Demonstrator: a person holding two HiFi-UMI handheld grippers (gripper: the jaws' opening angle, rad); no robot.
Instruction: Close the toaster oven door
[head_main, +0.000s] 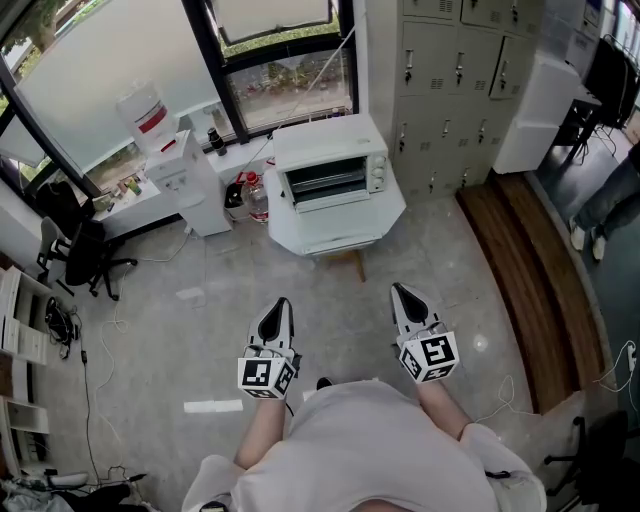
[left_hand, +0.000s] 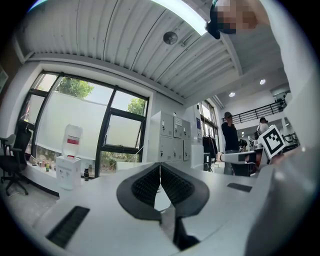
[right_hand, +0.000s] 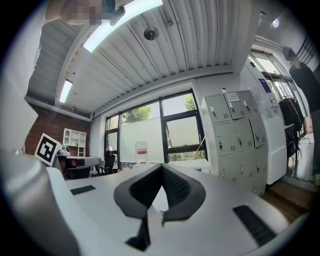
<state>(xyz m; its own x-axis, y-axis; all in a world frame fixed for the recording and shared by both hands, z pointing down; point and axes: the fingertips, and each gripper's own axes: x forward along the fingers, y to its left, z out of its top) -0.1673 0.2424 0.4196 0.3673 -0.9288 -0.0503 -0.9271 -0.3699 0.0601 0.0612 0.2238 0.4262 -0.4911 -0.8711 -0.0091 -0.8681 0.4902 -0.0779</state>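
Observation:
The white toaster oven (head_main: 330, 165) sits on a small white table (head_main: 345, 232) by the window. Its glass door looks upright against the front, with a rack showing behind the glass. Both grippers hang low in front of the person's body, well short of the oven and touching nothing. My left gripper (head_main: 281, 304) is shut, its dark pads (left_hand: 150, 185) meeting at the tips with nothing between them. My right gripper (head_main: 399, 290) is also shut and empty, pads (right_hand: 175, 185) pressed together. Both gripper views tilt up toward the ceiling, and the oven is hidden behind the jaws there.
A water dispenser (head_main: 185, 180) stands left of the oven table, with bottles (head_main: 257, 195) on the floor between them. Grey lockers (head_main: 450, 70) line the back wall. An office chair (head_main: 85, 255) is at far left. A person (head_main: 610, 200) stands at right beyond a wooden floor strip (head_main: 530, 270).

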